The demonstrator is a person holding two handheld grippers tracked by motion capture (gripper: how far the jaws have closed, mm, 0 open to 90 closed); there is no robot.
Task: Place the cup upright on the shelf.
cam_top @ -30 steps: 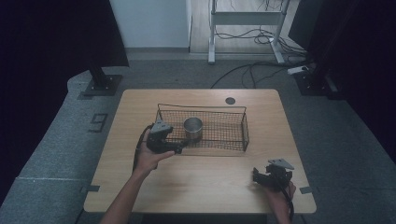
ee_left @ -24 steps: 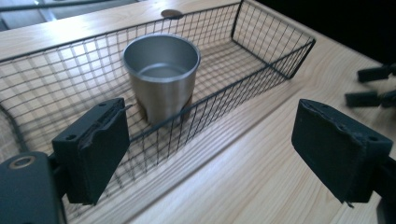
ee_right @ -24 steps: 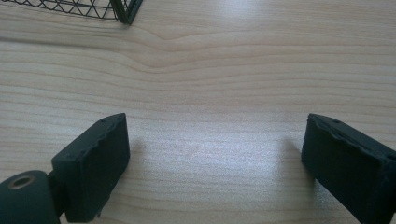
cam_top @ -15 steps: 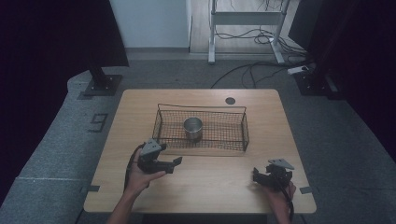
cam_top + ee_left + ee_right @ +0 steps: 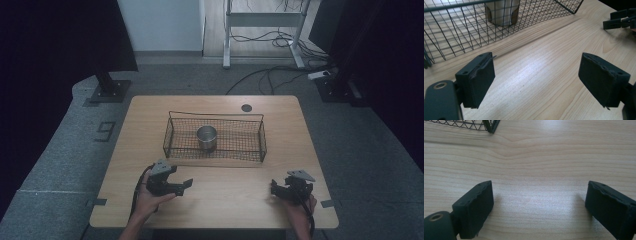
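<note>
Far of both hands, the metal cup stands upright inside the wire basket. Nearer it, the left gripper has been closing its empty jaws, still apart; the right gripper gapes empty.

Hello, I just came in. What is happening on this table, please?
A person sits at a wooden table with a gripper in each hand. A metal cup stands inside a wire basket in the middle of the table. The left gripper is near the table's front edge, apart from the basket, holding nothing; its jaws have just been closing, with a gap between the fingers. The right gripper rests near the front right, open and empty.
</note>
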